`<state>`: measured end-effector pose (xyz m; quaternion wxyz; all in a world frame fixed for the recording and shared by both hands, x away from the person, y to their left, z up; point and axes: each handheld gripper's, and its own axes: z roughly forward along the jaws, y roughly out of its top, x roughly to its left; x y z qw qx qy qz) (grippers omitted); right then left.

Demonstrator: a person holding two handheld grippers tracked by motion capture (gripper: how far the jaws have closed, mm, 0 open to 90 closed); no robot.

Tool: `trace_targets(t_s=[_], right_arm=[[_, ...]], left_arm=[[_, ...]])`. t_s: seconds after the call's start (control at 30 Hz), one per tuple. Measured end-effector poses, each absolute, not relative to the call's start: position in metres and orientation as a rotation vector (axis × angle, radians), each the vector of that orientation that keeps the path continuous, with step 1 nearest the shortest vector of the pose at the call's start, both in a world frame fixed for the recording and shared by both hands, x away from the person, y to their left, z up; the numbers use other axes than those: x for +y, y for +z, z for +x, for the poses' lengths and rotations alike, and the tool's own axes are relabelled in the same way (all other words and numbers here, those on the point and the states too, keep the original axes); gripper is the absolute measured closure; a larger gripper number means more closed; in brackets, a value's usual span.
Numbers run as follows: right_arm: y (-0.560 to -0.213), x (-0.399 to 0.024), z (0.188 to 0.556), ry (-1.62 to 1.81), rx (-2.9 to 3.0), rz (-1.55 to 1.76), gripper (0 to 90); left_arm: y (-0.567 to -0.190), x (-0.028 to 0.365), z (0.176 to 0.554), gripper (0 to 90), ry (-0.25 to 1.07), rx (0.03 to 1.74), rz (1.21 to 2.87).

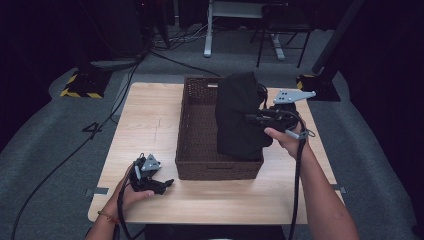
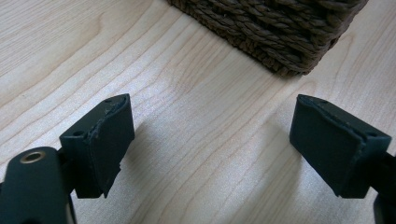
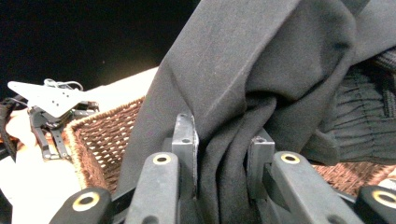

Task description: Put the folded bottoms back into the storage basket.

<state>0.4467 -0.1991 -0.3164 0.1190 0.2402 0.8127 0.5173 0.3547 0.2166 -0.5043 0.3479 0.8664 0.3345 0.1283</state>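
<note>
A black garment (image 1: 241, 116) hangs over the right half of the brown wicker basket (image 1: 197, 135), its lower end inside it. My right gripper (image 1: 252, 118) comes in from the right and is shut on a fold of this cloth; in the right gripper view the fabric (image 3: 261, 79) is bunched between the two jaws of that gripper (image 3: 219, 154). My left gripper (image 1: 162, 184) rests on the table near the basket's front left corner. It is open with nothing between its pads (image 2: 107, 140), which hover over bare wood beside the basket's corner (image 2: 289, 42).
The light wooden table (image 1: 150, 125) has free room left of the basket and along the front edge. Cables trail from both grippers off the near edge. Beyond the table lie grey floor, stands with yellow-black bases (image 1: 82, 85) and desk legs (image 1: 207, 30).
</note>
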Motion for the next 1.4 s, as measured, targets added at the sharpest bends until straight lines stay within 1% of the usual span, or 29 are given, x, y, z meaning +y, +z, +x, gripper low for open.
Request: trace_targets(t_s=[0.83,1.4], right_arm=[[-0.365,-0.146,0.477,1.267,2.61,0.704,71.7],[-0.381,-0.119,0.485,1.088,2.692,0.722,71.5]], left_arm=[[-0.504,0.217,0.355,14.3,0.333,0.867,2.245],[-0.504,0.217,0.355,14.3,0.334,0.866,2.246]])
